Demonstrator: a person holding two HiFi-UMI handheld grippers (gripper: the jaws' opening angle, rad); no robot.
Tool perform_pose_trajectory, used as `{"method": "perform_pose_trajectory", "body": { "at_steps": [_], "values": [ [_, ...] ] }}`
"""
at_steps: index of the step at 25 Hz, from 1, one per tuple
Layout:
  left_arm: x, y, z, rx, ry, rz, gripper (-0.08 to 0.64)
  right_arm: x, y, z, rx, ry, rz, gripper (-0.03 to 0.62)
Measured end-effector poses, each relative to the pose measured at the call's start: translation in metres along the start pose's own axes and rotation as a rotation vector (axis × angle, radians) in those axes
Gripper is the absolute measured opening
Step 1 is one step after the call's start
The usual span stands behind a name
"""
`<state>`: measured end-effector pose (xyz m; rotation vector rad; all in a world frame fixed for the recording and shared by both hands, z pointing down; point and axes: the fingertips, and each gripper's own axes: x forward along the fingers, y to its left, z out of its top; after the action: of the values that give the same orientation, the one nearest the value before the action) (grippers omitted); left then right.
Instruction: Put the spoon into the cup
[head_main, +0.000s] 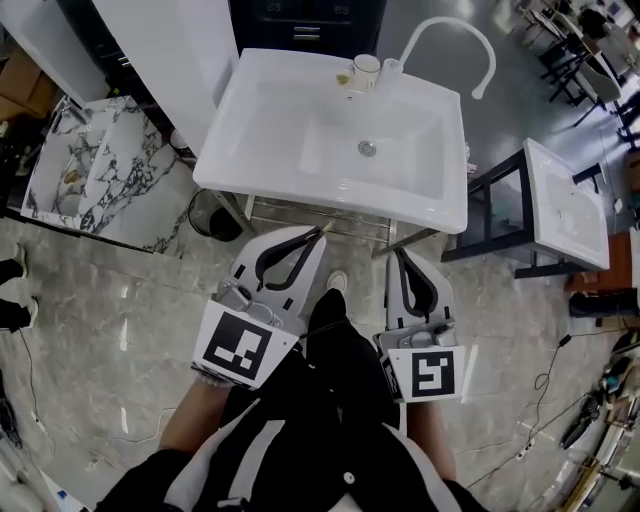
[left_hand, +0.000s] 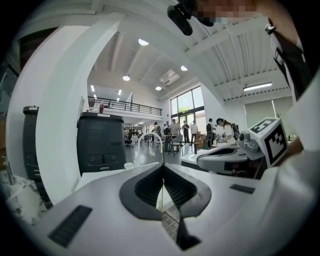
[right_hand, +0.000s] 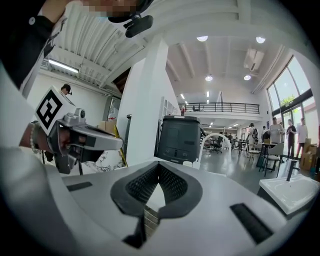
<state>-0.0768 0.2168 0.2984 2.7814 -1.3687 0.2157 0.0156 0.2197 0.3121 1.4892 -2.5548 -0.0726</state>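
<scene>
Left gripper and right gripper, jaws together and empty, point at the sink, whose back rim bears the upright cup; only the head view shows a yellowish sliver beside it, direction unclear.

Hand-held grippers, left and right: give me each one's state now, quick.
Left hand-held gripper: closed, nothing between its jaws.
Right hand-held gripper: closed, nothing between its jaws.

Bright, even indoor light from ceiling lamps and tall windows (fisheye edges bend, corners black).
</scene>
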Motion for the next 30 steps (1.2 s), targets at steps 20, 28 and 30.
{"method": "perform_pose_trajectory", "body": {
  "at_steps": [20,28,30],
  "values": [
    [0.146,0.073,0.027,-0.024,0.029,0.205,0.005,0.131,-0.126,0.007,-0.004,-0.015,0.185,0.000],
    [0.175,0.081,0.038,-0.044,0.014,0.218,0.005,0.146,-0.150,0.004,-0.011,-0.011,0.199,0.000],
    [0.178,0.082,0.040,-0.061,0.012,0.213,0.005,0.146,-0.152,0.003,-0.018,-0.009,0.199,0.000]
  ]
}}
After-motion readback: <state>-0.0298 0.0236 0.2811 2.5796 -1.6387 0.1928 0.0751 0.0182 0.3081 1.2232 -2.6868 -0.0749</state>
